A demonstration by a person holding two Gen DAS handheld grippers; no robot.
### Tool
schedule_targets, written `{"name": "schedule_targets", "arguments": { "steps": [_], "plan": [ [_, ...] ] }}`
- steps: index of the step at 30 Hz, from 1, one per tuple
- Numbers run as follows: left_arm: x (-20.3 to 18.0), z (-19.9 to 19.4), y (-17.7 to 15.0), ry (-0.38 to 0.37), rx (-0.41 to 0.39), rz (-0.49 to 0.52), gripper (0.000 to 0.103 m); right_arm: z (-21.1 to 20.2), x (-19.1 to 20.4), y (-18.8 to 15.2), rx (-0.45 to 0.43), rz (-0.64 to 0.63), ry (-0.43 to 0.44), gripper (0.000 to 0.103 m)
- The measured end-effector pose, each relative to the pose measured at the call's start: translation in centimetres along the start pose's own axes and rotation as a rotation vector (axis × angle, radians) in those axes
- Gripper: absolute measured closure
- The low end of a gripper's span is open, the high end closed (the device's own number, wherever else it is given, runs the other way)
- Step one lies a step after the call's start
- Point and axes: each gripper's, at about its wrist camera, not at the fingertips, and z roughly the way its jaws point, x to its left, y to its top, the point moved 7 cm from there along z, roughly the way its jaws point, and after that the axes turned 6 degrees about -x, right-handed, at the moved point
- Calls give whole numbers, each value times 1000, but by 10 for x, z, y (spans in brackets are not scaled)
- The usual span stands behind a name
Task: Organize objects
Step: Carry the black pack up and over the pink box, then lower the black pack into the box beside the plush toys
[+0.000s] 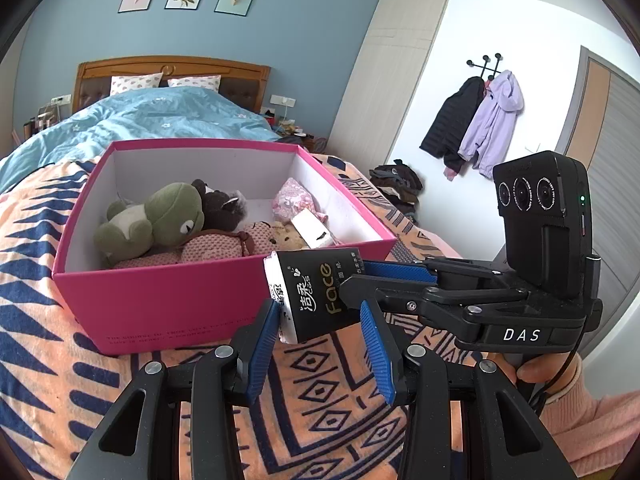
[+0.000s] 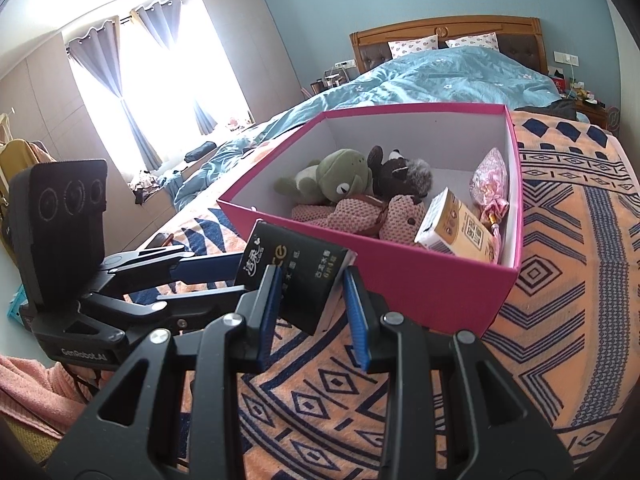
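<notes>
Your right gripper (image 2: 310, 292) clamps the black tissue pack (image 2: 298, 280) in the air, just short of the pink box (image 2: 400, 280), which lies straight ahead of it. Your left gripper (image 1: 320, 330) straddles the pack's other end, jaws spread, one pad touching or nearly so. The pack's long axis runs between the two grippers. Only the right view shows the yellow carton (image 2: 456, 228) in the box's near corner.

Left hand-held gripper (image 1: 320, 320) spread wide; right hand-held gripper (image 2: 310, 284) clamped.
</notes>
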Motion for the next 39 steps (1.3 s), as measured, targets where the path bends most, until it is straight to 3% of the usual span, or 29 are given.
{"name": "schedule_targets", "arguments": {
  "steps": [39],
  "plan": [
    [5, 10, 26, 4, -20, 25, 61, 1, -6, 27, -43, -19, -16, 68]
  ]
}}
